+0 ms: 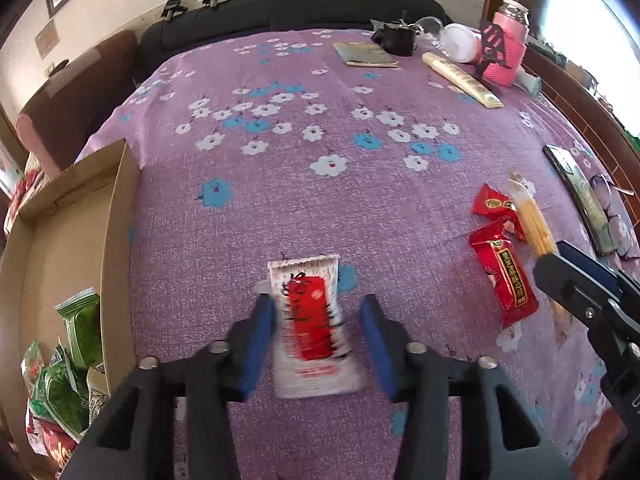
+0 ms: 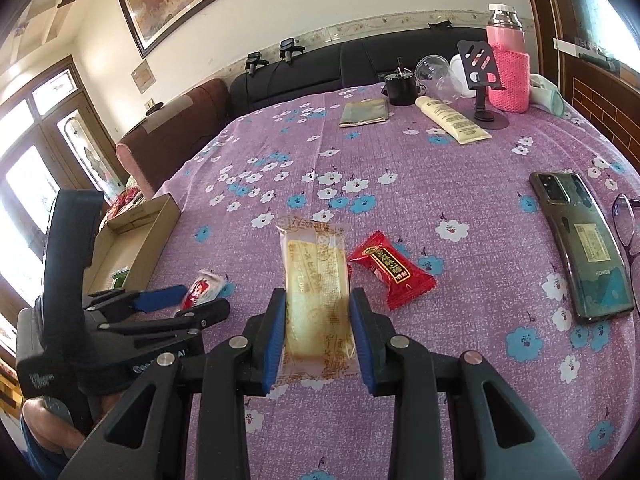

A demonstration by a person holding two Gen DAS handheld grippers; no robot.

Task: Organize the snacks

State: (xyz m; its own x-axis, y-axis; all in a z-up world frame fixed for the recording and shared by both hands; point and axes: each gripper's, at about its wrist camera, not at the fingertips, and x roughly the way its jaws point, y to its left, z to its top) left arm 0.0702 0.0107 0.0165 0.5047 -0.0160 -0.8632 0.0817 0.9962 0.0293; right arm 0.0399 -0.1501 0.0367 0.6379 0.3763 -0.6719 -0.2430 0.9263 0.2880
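My left gripper (image 1: 316,308) points down at a white-and-red snack packet (image 1: 312,328) that is blurred between its blue pads. The left pad touches the packet's edge, and a gap shows at the right pad, so the jaws stand open around it. In the right wrist view that packet (image 2: 202,286) lies by the left gripper (image 2: 192,300). My right gripper (image 2: 318,332) is shut on a yellow cake in a clear wrapper (image 2: 316,276), held above the purple flowered cloth (image 2: 400,160). Two red packets (image 1: 504,276) (image 1: 496,208) lie on the cloth beside it.
An open cardboard box (image 1: 120,240) at the left edge holds several green and red packets (image 1: 80,328). On the right lie a phone (image 2: 580,240) and glasses (image 2: 628,232). A cream tube (image 2: 452,120), a pink bottle (image 2: 508,76), a phone stand (image 2: 480,80) and a black cup (image 2: 400,88) stand at the back.
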